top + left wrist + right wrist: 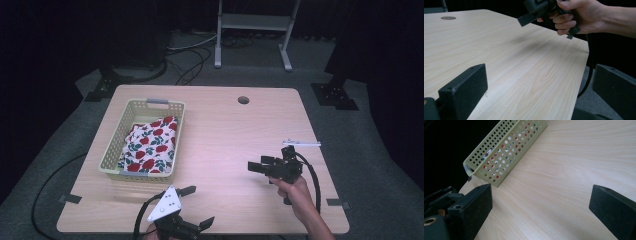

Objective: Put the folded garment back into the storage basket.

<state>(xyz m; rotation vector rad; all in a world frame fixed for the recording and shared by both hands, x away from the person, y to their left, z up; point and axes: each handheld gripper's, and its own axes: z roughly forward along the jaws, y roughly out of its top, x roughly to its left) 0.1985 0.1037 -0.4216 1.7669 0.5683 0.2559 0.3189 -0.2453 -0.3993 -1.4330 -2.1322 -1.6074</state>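
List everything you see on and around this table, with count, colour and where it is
basket: one, pale yellow-green, perforated, left part of the table
cloth: one, white with red flowers and green leaves, inside the basket
small white strip: one, near the table's right edge
table: one, light wood, with a round hole near the far edge
metal stand: one, grey, on the floor beyond the table
left gripper: black, jaws open, near edge
right gripper: black, jaws open, held by a hand over the right part

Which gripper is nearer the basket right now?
The left gripper, at the table's near edge just below the basket. The right gripper sits farther off, toward the table's right side.
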